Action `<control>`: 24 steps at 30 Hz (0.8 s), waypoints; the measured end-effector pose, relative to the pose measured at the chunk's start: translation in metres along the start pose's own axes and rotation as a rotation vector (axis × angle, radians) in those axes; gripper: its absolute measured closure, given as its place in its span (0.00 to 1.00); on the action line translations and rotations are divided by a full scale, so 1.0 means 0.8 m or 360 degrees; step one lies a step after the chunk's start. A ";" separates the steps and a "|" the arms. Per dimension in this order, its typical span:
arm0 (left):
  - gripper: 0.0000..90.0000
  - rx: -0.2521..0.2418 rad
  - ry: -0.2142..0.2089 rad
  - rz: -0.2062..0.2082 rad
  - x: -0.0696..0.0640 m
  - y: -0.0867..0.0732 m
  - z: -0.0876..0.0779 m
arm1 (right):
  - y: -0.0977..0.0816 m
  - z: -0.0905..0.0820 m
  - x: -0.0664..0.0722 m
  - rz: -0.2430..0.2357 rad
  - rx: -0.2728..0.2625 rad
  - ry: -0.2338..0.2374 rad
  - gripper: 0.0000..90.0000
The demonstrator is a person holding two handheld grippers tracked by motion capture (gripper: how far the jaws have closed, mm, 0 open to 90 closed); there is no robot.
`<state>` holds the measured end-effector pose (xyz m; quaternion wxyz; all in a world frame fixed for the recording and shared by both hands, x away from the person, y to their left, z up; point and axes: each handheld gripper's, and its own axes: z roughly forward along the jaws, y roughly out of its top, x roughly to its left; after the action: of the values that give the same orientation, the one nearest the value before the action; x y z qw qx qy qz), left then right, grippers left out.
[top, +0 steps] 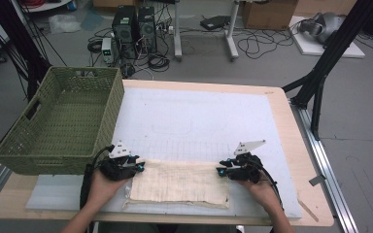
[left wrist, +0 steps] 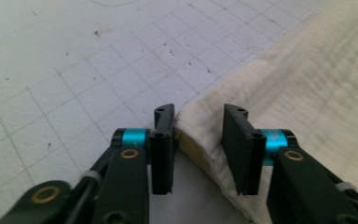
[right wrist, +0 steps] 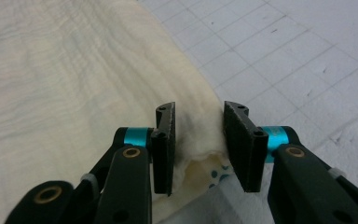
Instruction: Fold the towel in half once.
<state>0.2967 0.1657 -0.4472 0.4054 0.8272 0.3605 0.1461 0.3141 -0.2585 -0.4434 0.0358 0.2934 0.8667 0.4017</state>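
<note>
At the near edge of the table (top: 291,126), the person's two hands come in from below, each with a gripper set at one far corner of a folded cream cloth (top: 180,180). The left gripper (top: 137,168) sits at the cloth's left far corner; in the left gripper view its jaws stand partly apart with the thick folded corner of the cloth (left wrist: 200,135) between them, the left jaw at the cloth's edge, the other with a gap, so no grip shows. The right gripper (top: 221,170) straddles the right far corner; in the right gripper view the bunched cloth edge (right wrist: 196,140) rises between jaws likewise partly apart, not pressed. The cloth lies flat on the white gridded mat (top: 194,116). Farther off, at the table's left, stands a green woven basket (top: 63,119).
</note>
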 end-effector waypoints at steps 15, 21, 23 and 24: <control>0.94 -0.0172 0.0135 0.0037 -0.011 0.034 0.008 | 0.023 -0.021 -0.018 -0.0048 -0.0023 -0.0069 0.95; 0.94 -0.0249 0.0278 -0.0028 0.006 0.065 0.033 | 0.048 -0.026 -0.051 -0.0007 -0.0060 -0.0166 0.95; 0.94 -0.0281 0.0327 -0.0041 0.012 0.075 0.039 | 0.056 -0.022 -0.062 0.0003 -0.0058 -0.0190 0.95; 0.94 -0.0289 0.0353 -0.0043 0.014 0.078 0.041 | 0.059 -0.020 -0.066 0.0016 -0.0064 -0.0205 0.95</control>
<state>0.3521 0.1295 -0.4198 0.4383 0.7609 0.3995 0.2633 0.3756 -0.2735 -0.4080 0.0953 0.3222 0.8528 0.3997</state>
